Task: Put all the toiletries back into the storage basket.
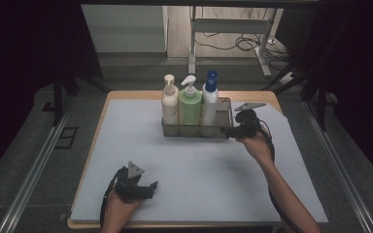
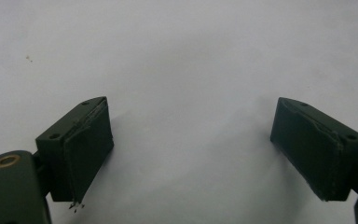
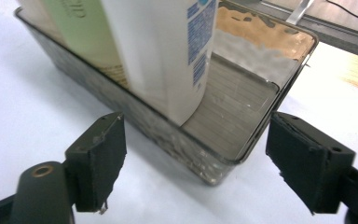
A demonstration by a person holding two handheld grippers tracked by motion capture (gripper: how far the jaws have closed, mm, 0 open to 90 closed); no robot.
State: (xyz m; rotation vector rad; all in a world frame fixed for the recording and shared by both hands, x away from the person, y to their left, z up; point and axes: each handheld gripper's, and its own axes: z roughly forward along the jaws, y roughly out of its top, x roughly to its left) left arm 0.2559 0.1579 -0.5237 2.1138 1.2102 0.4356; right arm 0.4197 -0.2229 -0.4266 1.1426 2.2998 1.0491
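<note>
A clear smoky bin [image 1: 222, 129] stands at the far middle of the table and holds three upright pump bottles: a cream one [image 1: 169, 102], a green one [image 1: 190, 104] and a white one with a blue top [image 1: 210, 99]. My right gripper [image 1: 231, 131] is at the bin's near right corner, open. In the right gripper view its jaws [image 3: 198, 142] stand wide on either side of the bin's corner [image 3: 242, 156] without touching it, and the white bottle [image 3: 163, 56] and green bottle [image 3: 81, 28] rise just behind. My left gripper [image 1: 150, 186] rests near the front edge, open [image 2: 191, 133], with nothing between its jaws.
A white sheet [image 1: 141, 141] covers the wooden table [image 1: 126, 93]. The bin's right end [image 3: 242, 93] has no bottle in it. Behind the table stand a metal frame [image 1: 193, 39] and floor cables [image 1: 238, 43]. Rails [image 1: 34, 174] run along both sides.
</note>
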